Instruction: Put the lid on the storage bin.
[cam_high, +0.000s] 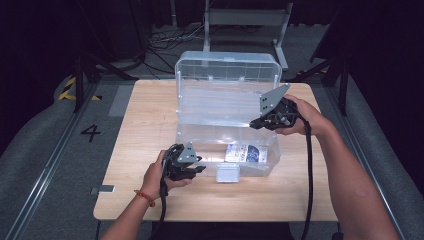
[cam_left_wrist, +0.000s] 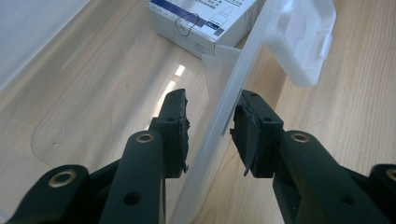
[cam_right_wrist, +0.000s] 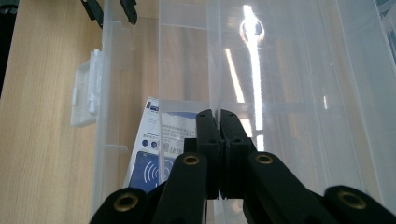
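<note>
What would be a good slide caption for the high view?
Two hand-held grippers work a clear plastic box holding a small carton.

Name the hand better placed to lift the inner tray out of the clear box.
Right. The right gripper is shut on the tray's wall; the left gripper straddles the box's front wall, pads apart.

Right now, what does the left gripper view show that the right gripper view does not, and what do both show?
The left gripper view alone shows the left tool with its jaws apart on either side of the clear box's front wall, not pressing it. The right gripper view alone shows the right tool shut on a thin clear wall inside the box. Both show the white and blue carton lying in the box, the white latch and the wooden table.
</note>
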